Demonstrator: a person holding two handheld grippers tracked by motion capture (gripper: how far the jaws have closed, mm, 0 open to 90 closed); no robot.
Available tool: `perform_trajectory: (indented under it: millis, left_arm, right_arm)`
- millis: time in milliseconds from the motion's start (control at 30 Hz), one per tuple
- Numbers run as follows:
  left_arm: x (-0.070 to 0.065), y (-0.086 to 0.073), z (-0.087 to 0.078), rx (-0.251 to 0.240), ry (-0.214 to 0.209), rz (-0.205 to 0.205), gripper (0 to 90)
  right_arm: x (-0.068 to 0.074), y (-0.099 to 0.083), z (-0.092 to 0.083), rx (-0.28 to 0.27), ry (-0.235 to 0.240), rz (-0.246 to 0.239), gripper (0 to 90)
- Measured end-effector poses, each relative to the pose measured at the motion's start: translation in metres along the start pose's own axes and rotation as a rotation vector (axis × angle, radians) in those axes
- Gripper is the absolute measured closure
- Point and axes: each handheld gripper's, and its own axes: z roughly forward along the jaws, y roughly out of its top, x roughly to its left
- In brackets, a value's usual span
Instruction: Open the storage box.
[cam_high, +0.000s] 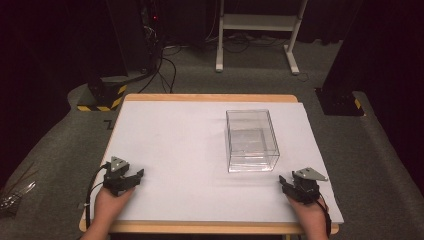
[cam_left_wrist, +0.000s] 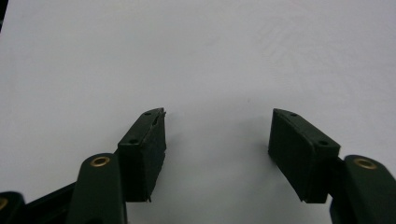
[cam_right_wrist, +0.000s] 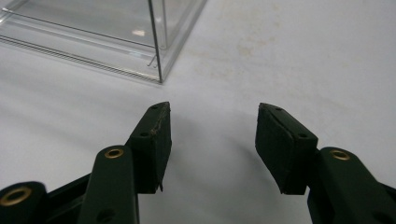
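Observation:
A clear plastic box (cam_high: 251, 140) stands on the white table (cam_high: 185, 150), right of centre. Its near corner (cam_right_wrist: 156, 56) appears at the upper left of the right gripper view. My left gripper (cam_high: 131, 176) rests near the table's front left, held by a hand, and its jaws stand open over bare white surface (cam_left_wrist: 218, 114). My right gripper (cam_high: 286, 183) rests near the front right, just below and right of the box's near corner. It is open (cam_right_wrist: 214, 108) with nothing between its fingers.
The table has a wooden rim (cam_high: 210, 228). Beyond it on the grey floor stand a white frame (cam_high: 257, 30), a dark stand with black-and-yellow striped base (cam_high: 102, 95) with cables, and another dark base (cam_high: 340, 100) at the right.

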Motion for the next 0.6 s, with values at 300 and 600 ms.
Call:
perform_trajectory:
  millis: [300, 600]
  left_arm:
    - [0.000, 0.000, 0.000, 0.001, -0.001, 0.000, 36.9]
    - [0.000, 0.000, 0.000, 0.000, 0.000, 0.000, 36.8]
  right_arm:
    - [0.009, 0.002, -0.006, -0.046, 0.065, -0.008, 43.1]
    - [0.026, 0.015, -0.016, -0.114, 0.115, -0.051, 45.4]
